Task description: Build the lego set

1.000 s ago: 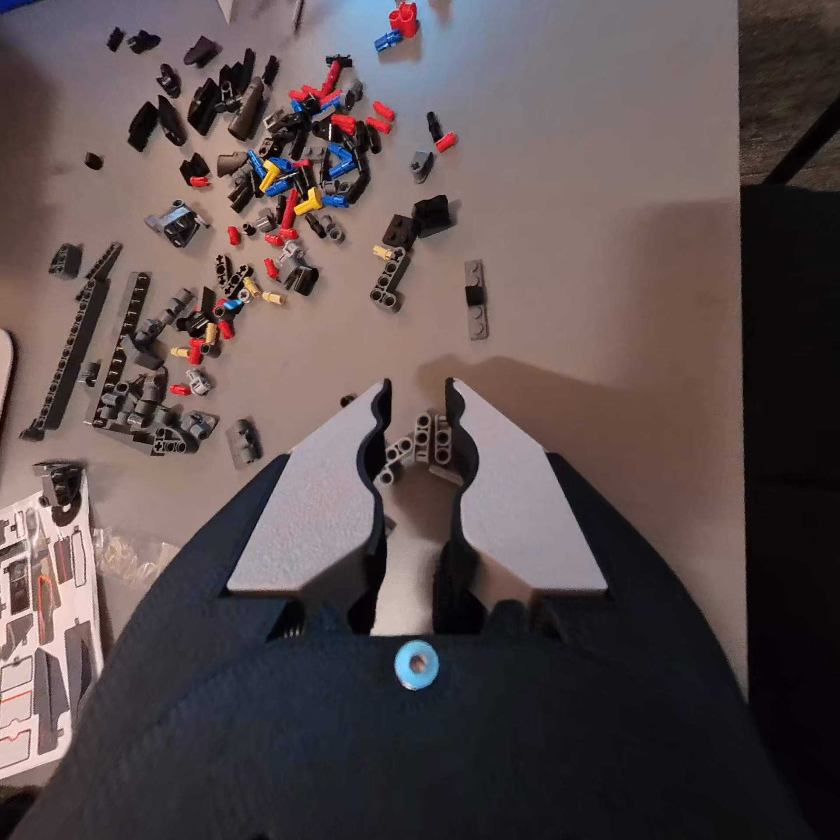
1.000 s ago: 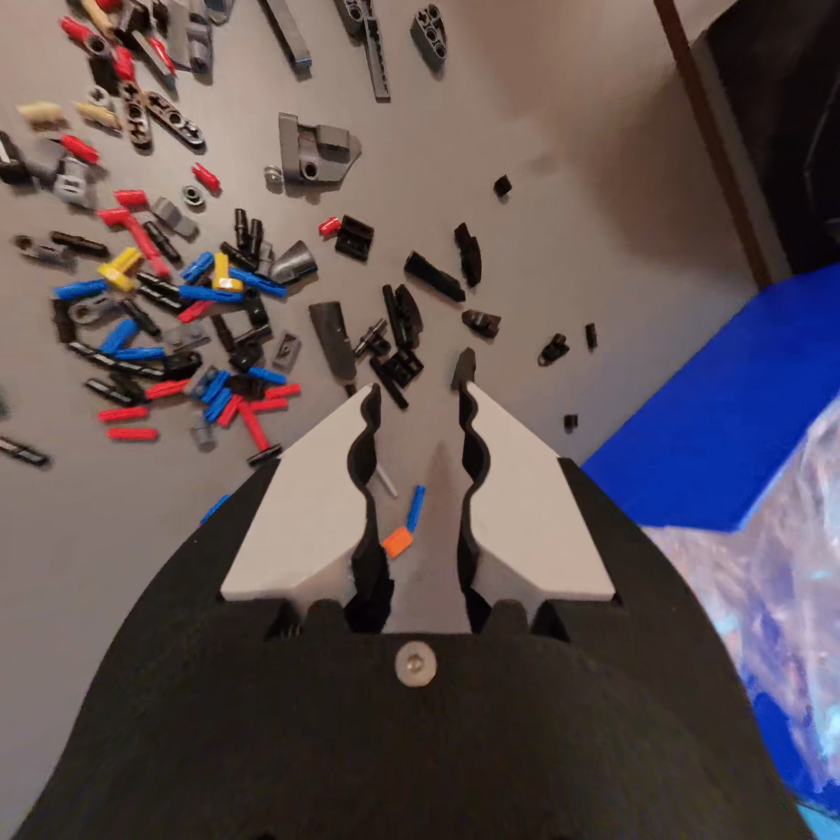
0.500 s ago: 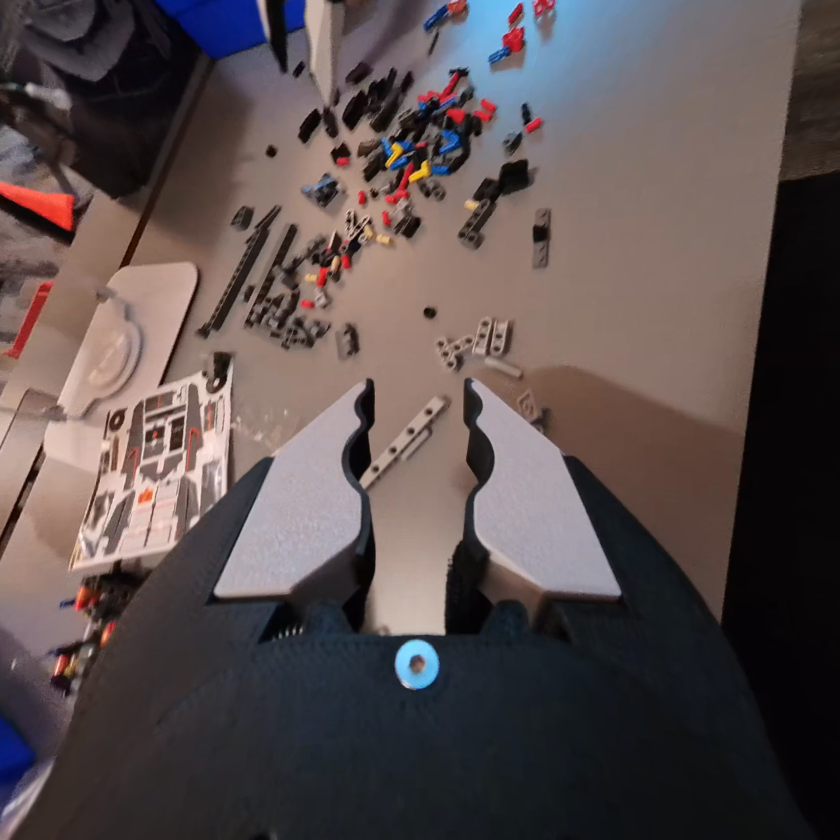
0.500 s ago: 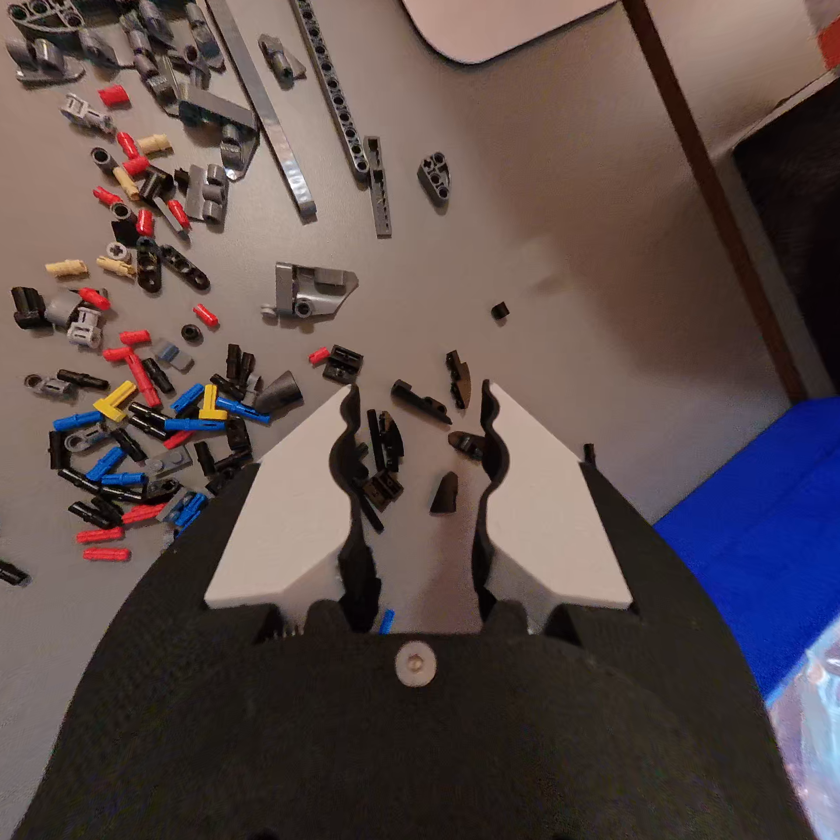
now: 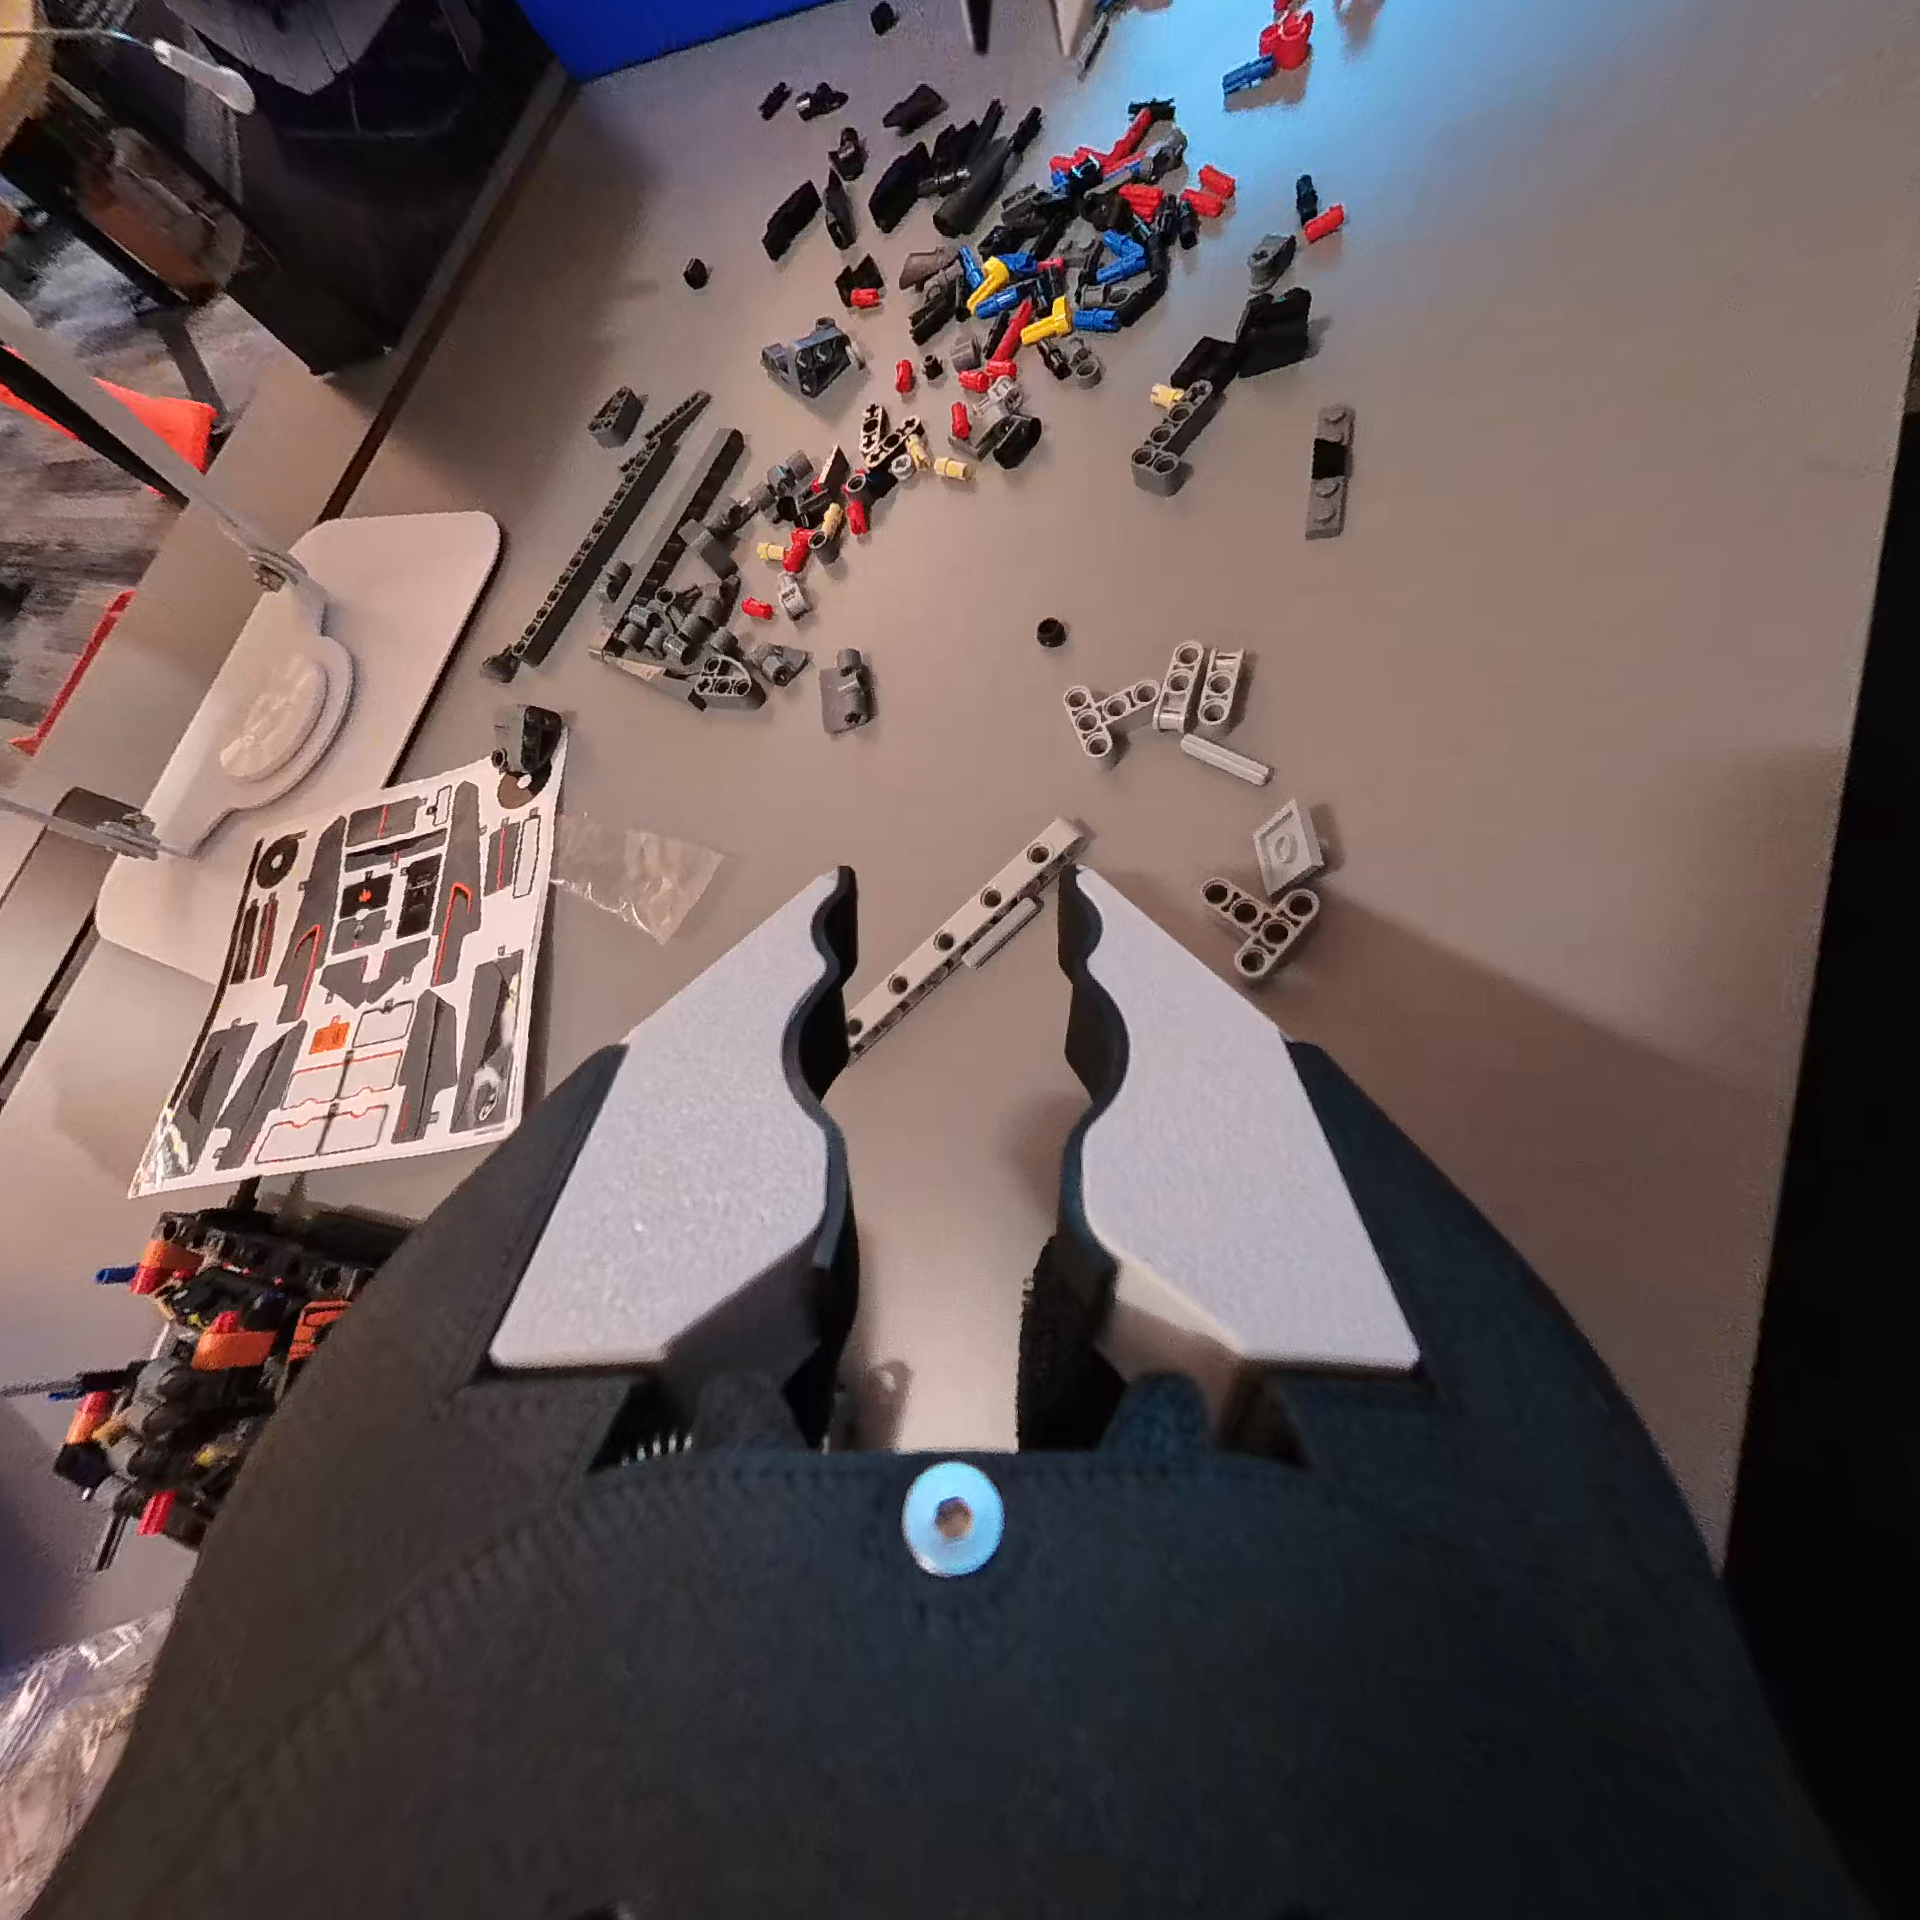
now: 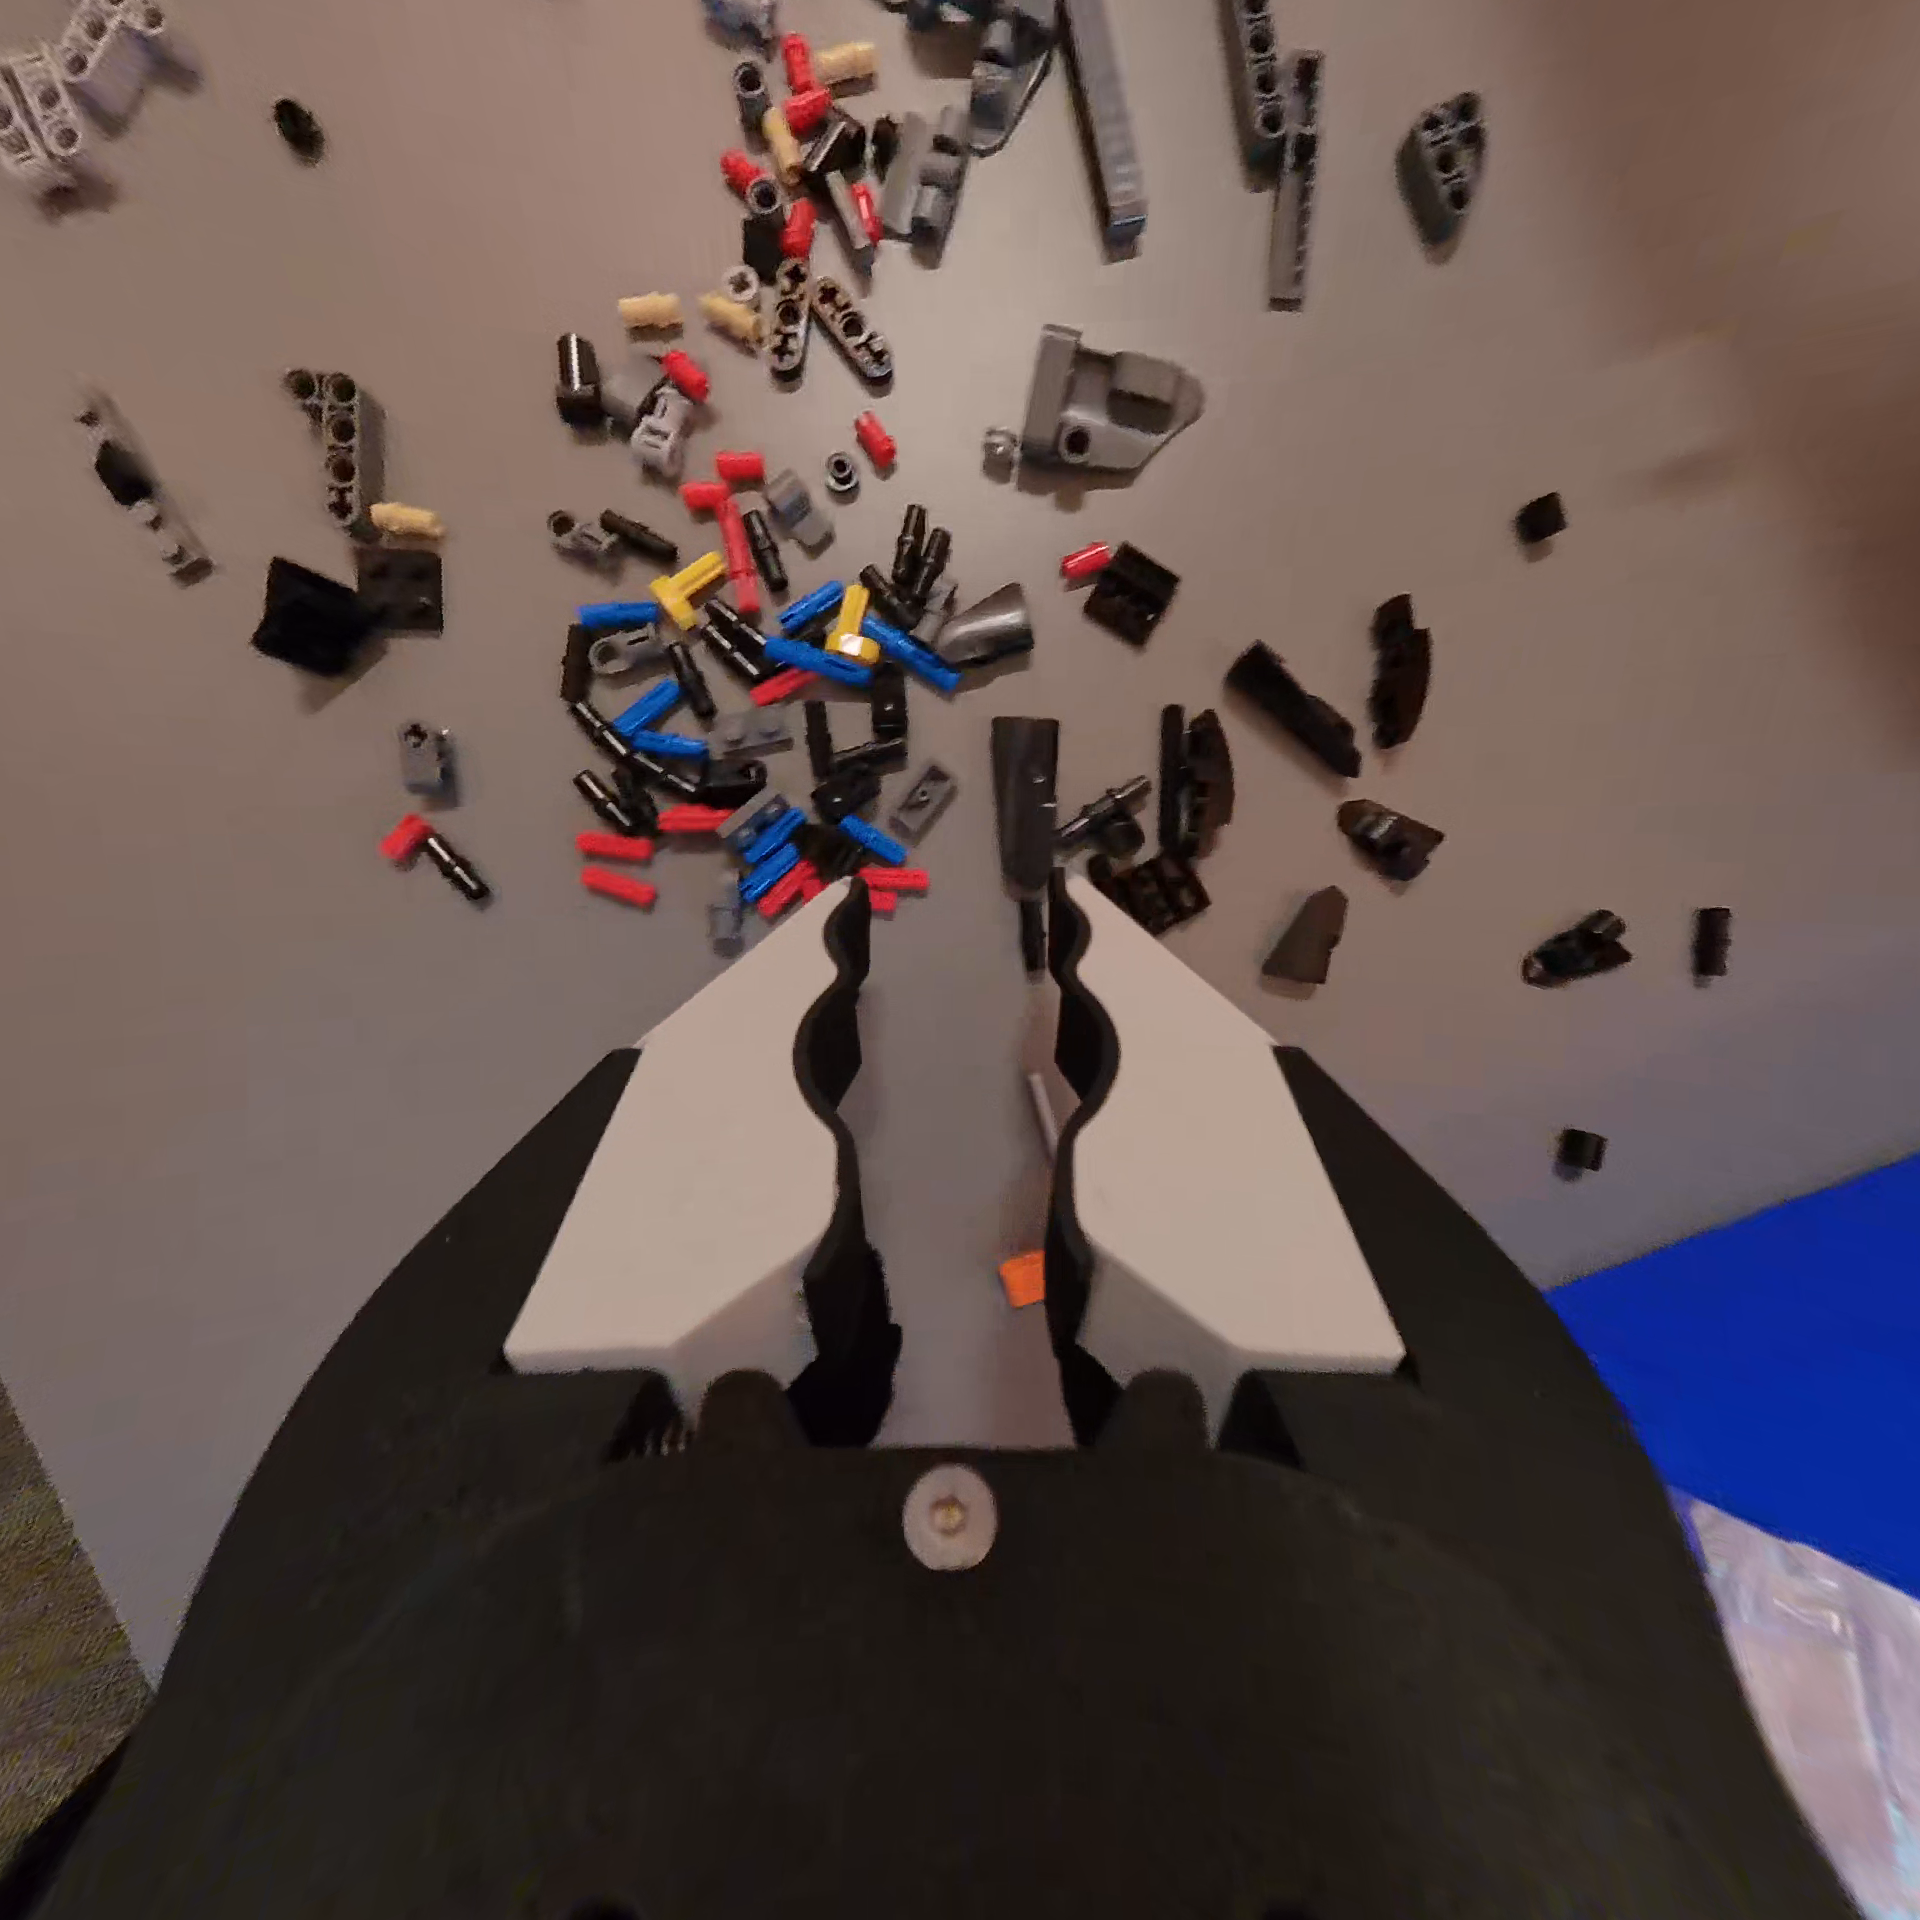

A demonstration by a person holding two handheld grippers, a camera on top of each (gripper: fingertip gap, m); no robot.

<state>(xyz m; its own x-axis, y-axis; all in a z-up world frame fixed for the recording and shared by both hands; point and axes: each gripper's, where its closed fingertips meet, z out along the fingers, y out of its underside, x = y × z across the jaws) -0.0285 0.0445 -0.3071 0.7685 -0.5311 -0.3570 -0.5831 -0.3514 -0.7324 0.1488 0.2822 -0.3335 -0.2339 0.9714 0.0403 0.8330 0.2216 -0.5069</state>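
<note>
Ahead of my left claw (image 5: 956, 883) a long light-grey beam (image 5: 961, 935) lies slantwise across the gap, with grey T-pieces (image 5: 1262, 925) just right. Right of those the bench (image 5: 1558, 727) is bare to its edge (my easiest lane). My right claw (image 6: 956, 899) faces a dense pile of pins (image 6: 748, 727); black curved pieces (image 6: 1288, 707) crowd the right.

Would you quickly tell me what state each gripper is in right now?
Left gripper: open, holding nothing, above the table.
Right gripper: open, holding nothing.
</note>
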